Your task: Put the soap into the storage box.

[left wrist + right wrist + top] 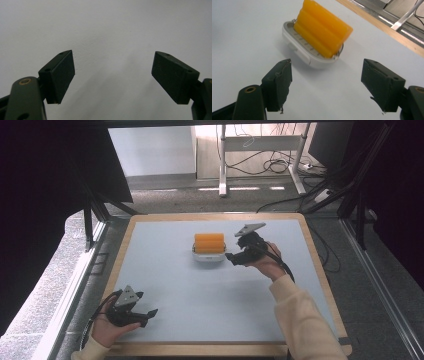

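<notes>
Soap (209,242) — an orange ridged bar — sits in a white dish (208,256) toward the far middle of the pale blue table (200,300), which has a wooden rim. The right gripper (231,257), jaws spread and empty, is just right of the dish; the left gripper (150,312), also spread wide, rests at the near left corner. Beyond the table — grey floor, a desk frame (260,155) and loose cables (275,167).

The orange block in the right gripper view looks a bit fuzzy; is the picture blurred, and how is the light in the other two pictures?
Right gripper view: the orange block is slightly soft, its far end smeared. Left gripper view: even light, faint shadows on the table under the open jaws. High view: bright table, dark sides.
</notes>
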### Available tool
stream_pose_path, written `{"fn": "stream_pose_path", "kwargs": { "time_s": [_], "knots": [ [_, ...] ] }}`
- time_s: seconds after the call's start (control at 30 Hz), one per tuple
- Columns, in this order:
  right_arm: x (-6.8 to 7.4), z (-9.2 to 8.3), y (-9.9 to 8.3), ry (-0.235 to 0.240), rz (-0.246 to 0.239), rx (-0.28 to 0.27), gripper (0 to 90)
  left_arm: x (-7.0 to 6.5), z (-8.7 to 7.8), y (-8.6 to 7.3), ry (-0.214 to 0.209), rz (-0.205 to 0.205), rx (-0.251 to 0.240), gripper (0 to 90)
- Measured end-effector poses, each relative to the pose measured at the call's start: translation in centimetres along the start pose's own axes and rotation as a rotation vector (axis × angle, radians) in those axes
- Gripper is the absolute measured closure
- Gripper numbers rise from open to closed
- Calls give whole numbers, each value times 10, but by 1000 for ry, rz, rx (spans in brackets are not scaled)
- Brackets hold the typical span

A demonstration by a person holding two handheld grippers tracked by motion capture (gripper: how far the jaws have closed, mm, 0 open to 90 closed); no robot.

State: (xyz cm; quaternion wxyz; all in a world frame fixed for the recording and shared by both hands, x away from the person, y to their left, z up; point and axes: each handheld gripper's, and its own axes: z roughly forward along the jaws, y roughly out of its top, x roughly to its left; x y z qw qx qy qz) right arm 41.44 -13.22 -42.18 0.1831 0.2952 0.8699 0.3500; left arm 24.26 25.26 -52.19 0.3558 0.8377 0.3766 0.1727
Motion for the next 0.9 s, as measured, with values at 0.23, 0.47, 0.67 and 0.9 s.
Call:
{"fn": "stream_pose_path", "kwargs": {
  "time_s": [0.23, 0.47, 0.67, 0.9],
  "knots": [
    [11, -39, -50, -3, 27, -35, 257, 0, 0, 0, 4, -1, -3, 188],
    [25, -62, -93, -3, 69, -80, 260, 0, 1, 0, 6, -3, -3, 188],
    [28, -60, -107, -10, 78, -72, 251, 0, 1, 0, 11, -7, -6, 188],
    [29, -55, -110, -8, 93, -110, 235, 0, 0, 5, 23, -12, -33, 191]
  ]
}}
